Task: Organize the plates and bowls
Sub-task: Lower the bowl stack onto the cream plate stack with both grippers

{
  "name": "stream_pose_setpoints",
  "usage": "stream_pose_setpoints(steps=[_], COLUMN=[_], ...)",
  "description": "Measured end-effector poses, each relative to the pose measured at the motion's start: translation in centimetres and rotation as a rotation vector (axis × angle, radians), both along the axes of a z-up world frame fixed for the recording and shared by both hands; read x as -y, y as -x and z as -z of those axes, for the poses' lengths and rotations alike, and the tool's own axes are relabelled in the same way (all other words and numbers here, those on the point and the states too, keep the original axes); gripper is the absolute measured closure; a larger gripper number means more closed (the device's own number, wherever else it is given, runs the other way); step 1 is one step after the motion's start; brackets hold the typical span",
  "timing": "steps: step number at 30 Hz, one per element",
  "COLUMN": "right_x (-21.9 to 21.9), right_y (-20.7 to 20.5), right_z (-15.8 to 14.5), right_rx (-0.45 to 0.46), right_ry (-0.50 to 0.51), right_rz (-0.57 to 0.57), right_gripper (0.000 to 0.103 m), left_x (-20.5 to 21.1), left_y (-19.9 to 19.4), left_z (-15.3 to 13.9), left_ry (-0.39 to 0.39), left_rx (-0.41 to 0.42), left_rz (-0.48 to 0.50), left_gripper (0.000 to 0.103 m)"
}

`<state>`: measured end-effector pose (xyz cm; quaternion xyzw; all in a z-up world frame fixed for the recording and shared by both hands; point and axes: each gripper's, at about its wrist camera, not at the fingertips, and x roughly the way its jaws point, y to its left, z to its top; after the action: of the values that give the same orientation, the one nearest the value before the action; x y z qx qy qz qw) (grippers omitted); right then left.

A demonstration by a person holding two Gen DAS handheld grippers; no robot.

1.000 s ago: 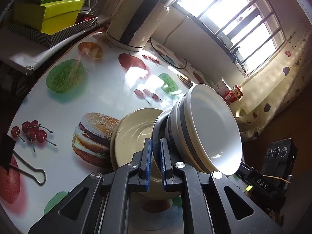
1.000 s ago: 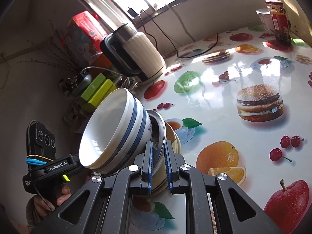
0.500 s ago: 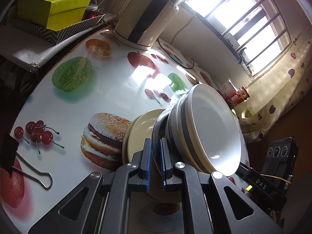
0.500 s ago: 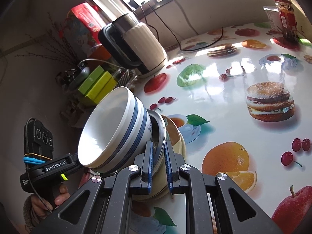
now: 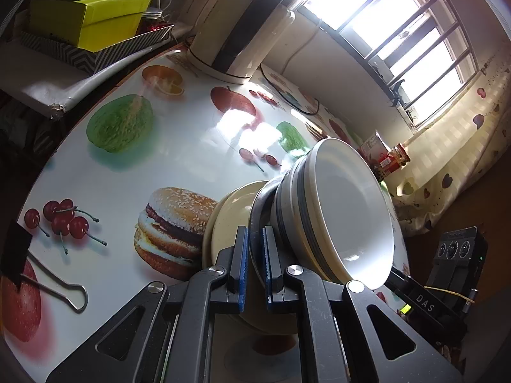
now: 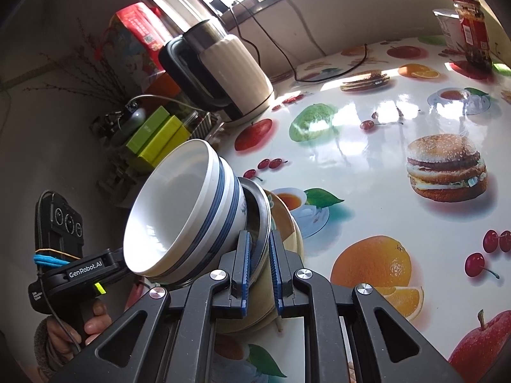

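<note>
— Bowls [image 5: 338, 214] with blue bands sit nested in a metal dish [image 5: 258, 220] over cream plates [image 5: 230, 223], all tilted above the table [image 5: 179, 146].
— Grips?
— Left gripper [image 5: 254, 268] and right gripper [image 6: 260, 268] jaws narrow, both clamping the dish rim.
— Writing?
— "GenRobot.AI" shows only in the right view, "DAS" only in the left.

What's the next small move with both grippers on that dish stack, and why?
Probably lower the stack level onto the table. Left gripper and right gripper both pinch the metal plate rim, with the striped bowls tilted steeply above the cream plates, so the bowls could slide.
</note>
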<state>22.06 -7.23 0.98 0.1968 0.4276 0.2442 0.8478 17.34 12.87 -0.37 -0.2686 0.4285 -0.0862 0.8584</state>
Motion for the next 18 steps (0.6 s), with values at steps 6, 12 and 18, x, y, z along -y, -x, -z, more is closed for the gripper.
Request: stream_pose_setpoints(steps=[6,12,18], right_x=[0.1,0.4,0.7], right_y=[0.1,0.6,1.4], right_z=[-0.1,-0.3,-0.9], right_rx=[0.003,0.008,0.022], right_ry=[0.010,0.027,0.034], right_rz=[-0.002,0.008,0.020], right_gripper=[0.089,0.084,0.076], left_x=[0.1,0.3,0.2], left_y=[-0.1,0.2,1.2], left_z=[-0.1,-0.3,-0.9], left_ry=[-0.010,-0.056,-0.083], left_rx=[-0.001,0.000,0.012], left_rz=[0.001,-0.013,-0.030], left_gripper=[0.096,0.087,0.081])
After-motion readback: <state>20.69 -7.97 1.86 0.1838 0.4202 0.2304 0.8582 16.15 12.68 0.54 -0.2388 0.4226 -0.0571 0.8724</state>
